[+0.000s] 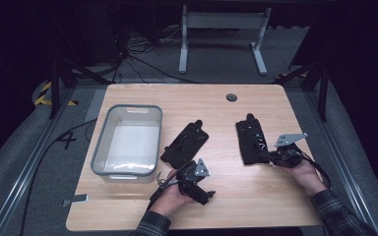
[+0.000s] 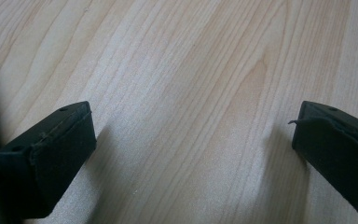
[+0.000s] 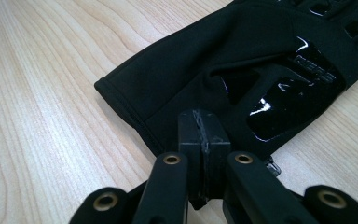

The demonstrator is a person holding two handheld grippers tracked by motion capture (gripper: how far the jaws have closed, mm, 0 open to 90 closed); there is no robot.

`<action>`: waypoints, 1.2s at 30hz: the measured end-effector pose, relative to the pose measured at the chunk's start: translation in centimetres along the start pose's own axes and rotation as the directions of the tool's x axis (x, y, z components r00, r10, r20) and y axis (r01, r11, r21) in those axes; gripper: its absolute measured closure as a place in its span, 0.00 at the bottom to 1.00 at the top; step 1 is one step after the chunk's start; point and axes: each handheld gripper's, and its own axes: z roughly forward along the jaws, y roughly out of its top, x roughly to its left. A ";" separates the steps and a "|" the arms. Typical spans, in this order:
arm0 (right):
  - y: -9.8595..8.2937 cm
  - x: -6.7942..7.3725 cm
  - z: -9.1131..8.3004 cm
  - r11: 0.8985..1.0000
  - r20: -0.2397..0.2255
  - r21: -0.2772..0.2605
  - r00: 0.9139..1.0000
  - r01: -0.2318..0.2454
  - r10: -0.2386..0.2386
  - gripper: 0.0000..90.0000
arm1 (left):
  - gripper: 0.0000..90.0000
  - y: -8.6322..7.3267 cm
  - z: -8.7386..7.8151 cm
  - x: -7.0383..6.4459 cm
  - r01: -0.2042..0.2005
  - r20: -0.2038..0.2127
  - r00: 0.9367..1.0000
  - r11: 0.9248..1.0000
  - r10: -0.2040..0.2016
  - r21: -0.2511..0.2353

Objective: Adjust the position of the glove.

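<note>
Two black gloves lie on the wooden table [image 1: 226,196]. The left glove [image 1: 186,142] rests at an angle near the middle. The right glove [image 1: 250,140] lies straight, with a glossy patch near its cuff [image 3: 242,60]. My right gripper [image 1: 266,157] sits at that cuff's near corner, its jaws [image 3: 203,128] pressed together on the fabric edge. Nearer the front edge, my left gripper [image 1: 207,195] points at bare wood with its jaws wide apart [image 2: 193,135] and nothing between them.
A grey plastic bin [image 1: 100,142], empty, stands at the table's left side beside the left glove. A round cable hole [image 1: 232,97] is at the back of the table. Bare wood spreads along the front edge between the two hands.
</note>
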 end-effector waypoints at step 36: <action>-2.4 4.0 -2.5 0.998 -0.114 0.042 0.993 0.041 -0.036 0.99 | 0.00 0.1 0.0 0.0 0.003 -0.002 1.000 1.000 -0.003 -0.001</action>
